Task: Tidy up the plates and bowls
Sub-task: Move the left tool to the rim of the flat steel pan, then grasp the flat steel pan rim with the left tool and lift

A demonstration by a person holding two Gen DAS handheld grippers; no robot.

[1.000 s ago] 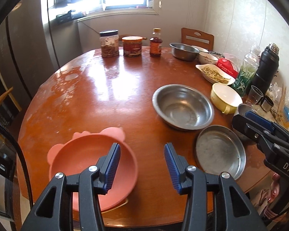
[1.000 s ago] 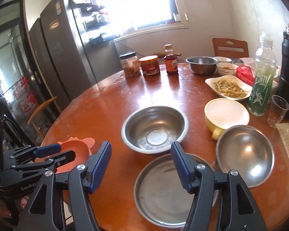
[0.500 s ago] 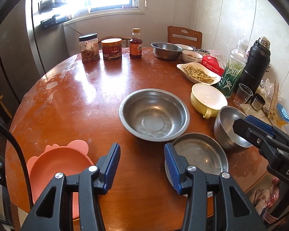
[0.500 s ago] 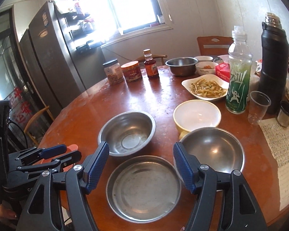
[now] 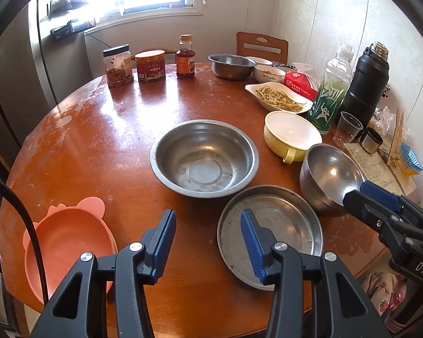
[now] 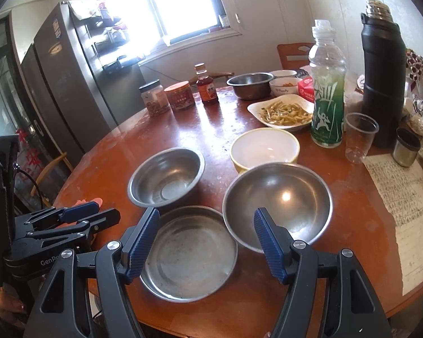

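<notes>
My left gripper [image 5: 208, 218] is open and empty above the table's near edge, between a pink eared bowl [image 5: 67, 242] on its left and a flat steel plate [image 5: 284, 225] on its right. Beyond them stand a wide steel bowl [image 5: 204, 157], a yellow bowl [image 5: 292, 131] and a round steel bowl [image 5: 327, 177]. My right gripper [image 6: 206, 217] is open and empty too. It hangs over the far rim of the steel plate [image 6: 189, 253], its right finger in front of the round steel bowl [image 6: 277, 197]. The wide steel bowl [image 6: 166, 176] lies further off.
At the back of the round table [image 5: 112, 118] stand two jars [image 5: 149, 66], a sauce bottle [image 5: 185, 56], a steel bowl [image 5: 231, 66] and a dish of food [image 5: 279, 98]. On the right are a green bottle [image 6: 325, 93], a black flask [image 6: 383, 76], a plastic cup [image 6: 359, 138] and a sheet of paper [image 6: 403, 205].
Both grippers have moved right along the table's near edge. The pink bowl slid out from under the left gripper to its left. The round steel bowl now lies ahead of the right gripper.
</notes>
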